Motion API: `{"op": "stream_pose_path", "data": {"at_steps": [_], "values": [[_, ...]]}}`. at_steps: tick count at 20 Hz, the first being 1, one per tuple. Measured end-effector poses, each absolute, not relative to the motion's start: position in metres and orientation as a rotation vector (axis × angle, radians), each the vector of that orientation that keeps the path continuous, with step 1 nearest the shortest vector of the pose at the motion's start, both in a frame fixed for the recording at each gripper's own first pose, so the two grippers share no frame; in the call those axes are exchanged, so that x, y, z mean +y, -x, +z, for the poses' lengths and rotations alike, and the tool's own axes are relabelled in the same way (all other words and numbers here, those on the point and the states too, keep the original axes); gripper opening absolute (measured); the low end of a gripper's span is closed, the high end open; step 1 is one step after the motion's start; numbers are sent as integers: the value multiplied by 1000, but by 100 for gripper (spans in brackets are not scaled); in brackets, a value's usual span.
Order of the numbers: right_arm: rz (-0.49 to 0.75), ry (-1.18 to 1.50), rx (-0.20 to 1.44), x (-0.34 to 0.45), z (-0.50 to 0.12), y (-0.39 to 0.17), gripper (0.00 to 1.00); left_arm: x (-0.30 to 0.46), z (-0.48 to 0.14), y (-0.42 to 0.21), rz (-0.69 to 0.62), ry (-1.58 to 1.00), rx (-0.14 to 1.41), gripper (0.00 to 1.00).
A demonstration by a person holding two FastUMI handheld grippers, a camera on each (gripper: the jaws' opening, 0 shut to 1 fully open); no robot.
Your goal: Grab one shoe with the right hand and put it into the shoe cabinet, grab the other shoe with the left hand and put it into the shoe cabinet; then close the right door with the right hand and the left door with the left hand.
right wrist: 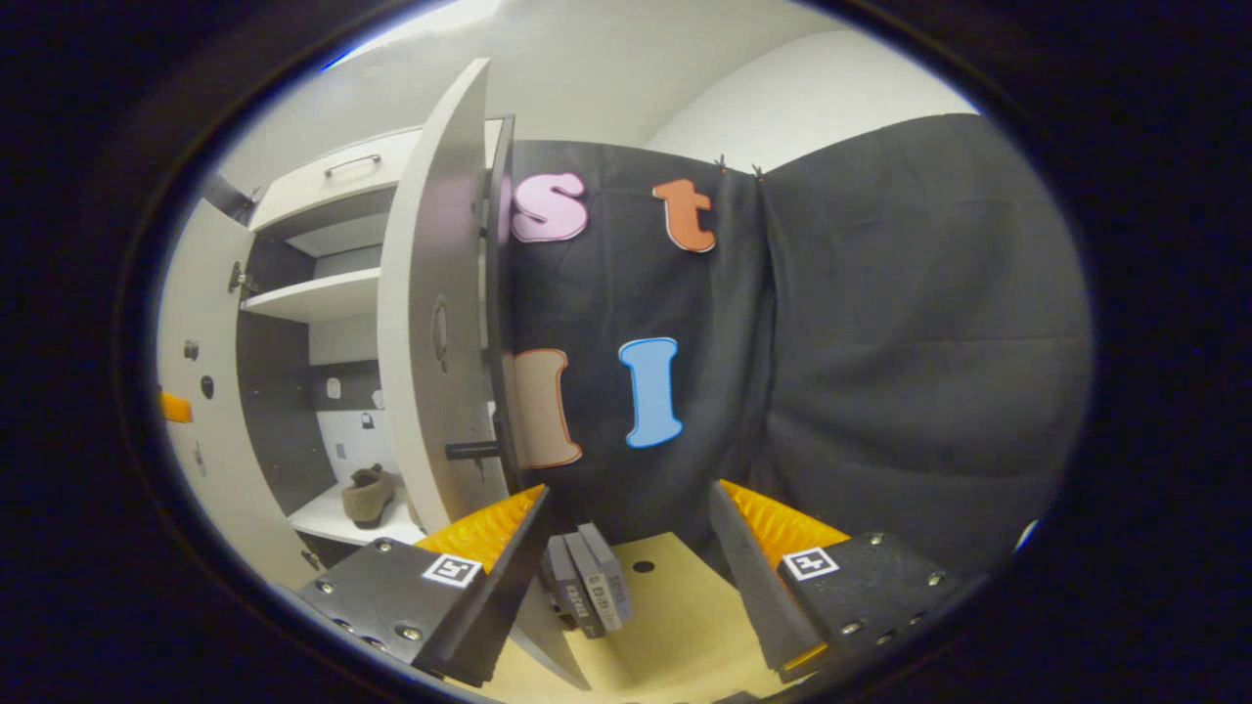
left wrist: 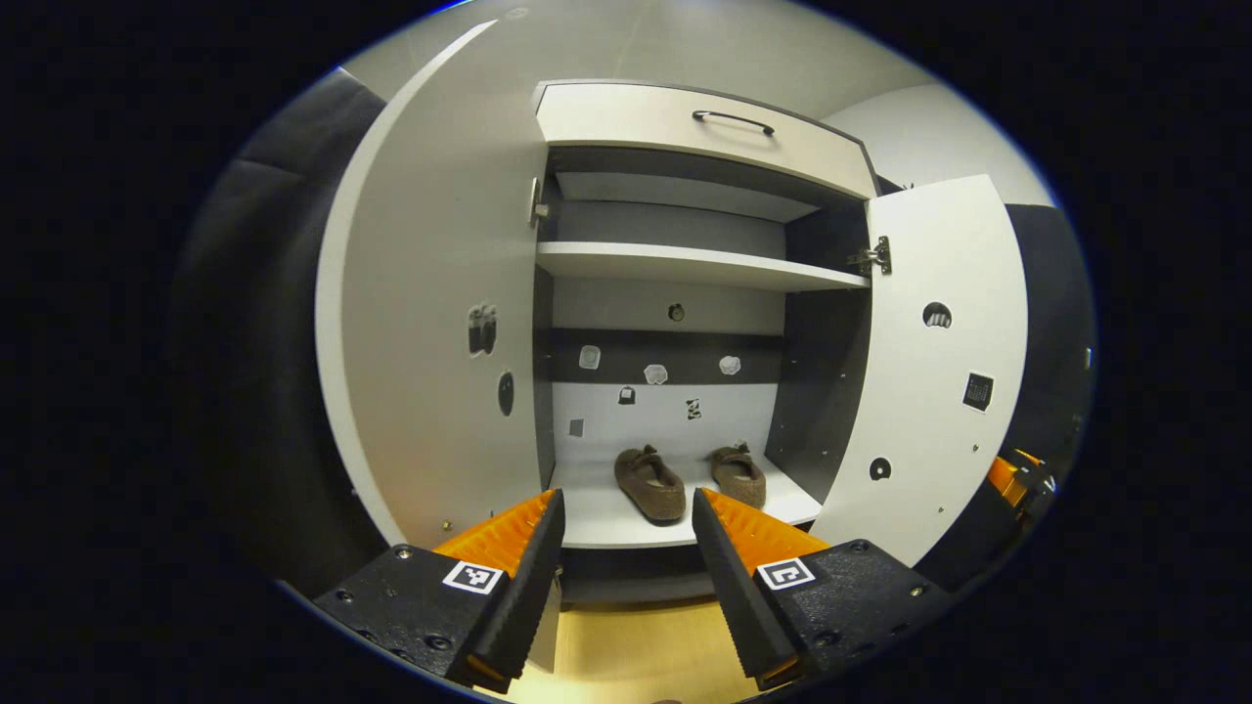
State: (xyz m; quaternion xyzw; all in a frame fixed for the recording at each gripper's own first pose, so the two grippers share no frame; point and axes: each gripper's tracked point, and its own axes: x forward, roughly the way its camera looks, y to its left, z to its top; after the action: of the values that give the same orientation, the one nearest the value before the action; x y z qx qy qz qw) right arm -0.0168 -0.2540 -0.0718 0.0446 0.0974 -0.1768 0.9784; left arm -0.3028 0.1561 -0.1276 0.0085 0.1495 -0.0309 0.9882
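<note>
shoe cabinet (left wrist: 685, 264) stands open, both shoes (left wrist: 649, 483) on its bottom shelf.
left gripper (left wrist: 626, 518) faces the shelf, released and empty; right gripper (right wrist: 626, 538), released, sits beside the right door (right wrist: 430, 332).

You get even, bright overhead light, sharp focus at centre, and strong fisheye bending of the cabinet doors (left wrist: 430, 293) toward the edges.

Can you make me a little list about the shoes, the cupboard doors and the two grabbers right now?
shoes: both shoes, one beside the other, sit on the bottom shelf of the shoe cabinet
left door: open
right door: open
left hand-held gripper: open, holds nothing, faces the cabinet
right hand-held gripper: open, holds nothing, beside the outer face of the right door
left to do: close both doors
</note>
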Motion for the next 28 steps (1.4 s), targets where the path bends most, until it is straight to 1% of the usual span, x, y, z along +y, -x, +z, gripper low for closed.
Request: {"op": "stream_pose_path", "data": {"at_steps": [1, 2, 3, 5, 6, 7, 8, 11, 12, 14, 17, 18, 19, 20, 21, 24, 25, 26, 27, 28], "values": [[-366, -77, 197, -257, -72, 16, 96, 160, -130, 305, -54, -14, 304, 80], [-368, -63, 195, -260, -72, 13, 95, 163, -131, 307, -45, -9, 310, 82], [-363, -62, 197, -259, -73, 13, 92, 166, -134, 308, -37, -3, 316, 82], [-346, -58, 197, -257, -73, 12, 100, 164, -136, 309, -39, 12, 323, 82], [-338, -52, 195, -257, -73, 11, 96, 163, -137, 308, -40, 15, 326, 81], [-330, -42, 196, -255, -73, 9, 96, 163, -139, 309, -41, 16, 328, 75], [-319, -29, 193, -255, -72, 8, 96, 160, -139, 309, -47, 18, 328, 74], [-268, -23, 190, -245, -72, 9, 96, 149, -138, 310, -72, 24, 318, 74], [-249, -39, 192, -242, -73, 9, 95, 146, -137, 310, -81, 23, 317, 79], [-212, -64, 195, -232, -74, 7, 95, 140, -137, 311, -97, 23, 313, 79], [-127, -78, 201, -206, -75, 1, 95, 132, -137, 315, -118, 28, 312, 79], [-78, -92, 203, -191, -76, -1, 92, 130, -138, 316, -122, 29, 312, 79], [-49, -111, 206, -181, -78, -7, 92, 130, -138, 318, -124, 30, 313, 79], [-20, -118, 205, -170, -76, -7, 87, 131, -138, 321, -123, 31, 312, 79], [-1, -120, 200, -163, -74, -12, 86, 133, -138, 324, -119, 34, 311, 79], [62, -121, 208, -137, -76, -22, 86, 143, -140, 331, -98, 41, 318, 79], [87, -125, 215, -127, -77, -26, 86, 147, -139, 334, -88, 44, 318, 73], [117, -131, 217, -114, -78, -29, 89, 151, -138, 338, -78, 46, 318, 74], [152, -141, 221, -100, -80, -34, 90, 155, -136, 342, -69, 50, 313, 73], [182, -152, 223, -85, -81, -38, 92, 157, -133, 345, -67, 55, 306, 79]]}}
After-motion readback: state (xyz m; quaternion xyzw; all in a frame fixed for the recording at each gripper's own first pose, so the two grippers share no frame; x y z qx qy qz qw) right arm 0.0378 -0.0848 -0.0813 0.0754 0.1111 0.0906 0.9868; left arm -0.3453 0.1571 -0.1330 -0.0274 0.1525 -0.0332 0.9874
